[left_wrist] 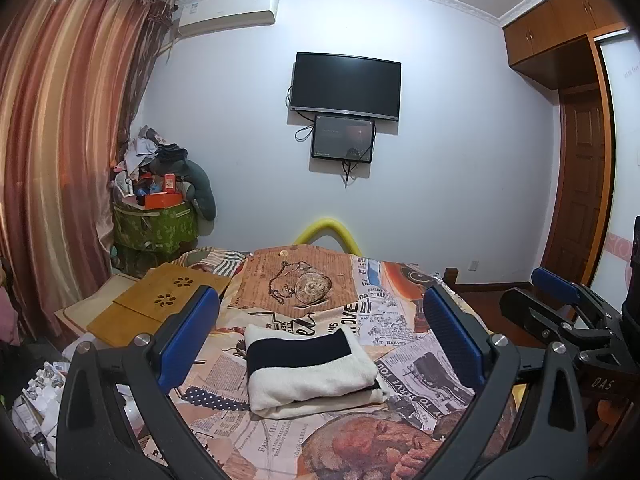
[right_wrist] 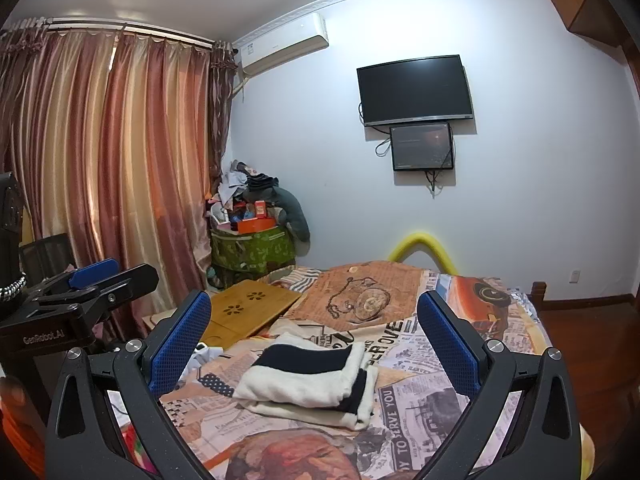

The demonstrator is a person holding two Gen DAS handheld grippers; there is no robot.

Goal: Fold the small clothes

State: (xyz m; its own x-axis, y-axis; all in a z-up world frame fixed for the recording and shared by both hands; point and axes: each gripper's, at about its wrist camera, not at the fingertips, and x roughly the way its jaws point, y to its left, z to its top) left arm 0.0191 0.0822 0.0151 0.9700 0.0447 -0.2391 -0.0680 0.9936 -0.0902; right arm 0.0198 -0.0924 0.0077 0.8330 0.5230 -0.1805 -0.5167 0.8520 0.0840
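Cream and navy knit, the small garment (left_wrist: 310, 368) lies on the bed (left_wrist: 400, 364) as a compact, layered rectangle, its dark band across the top and its folded edges stacked toward the near side. Both grippers hover above the bedspread and apart from the cloth: the left gripper (left_wrist: 320, 332) has its jaws spread wide with nothing between them, and the right gripper (right_wrist: 314, 342) likewise stands wide apart and empty. A wooden tray (right_wrist: 248, 312) rests on the bed's far left corner, well apart from the garment. The folding itself looks finished, or very nearly so. Any next move would probably be tidying: squaring the slightly offset lower layers visible in the right wrist view, or pinching the whole stack to set it aside.
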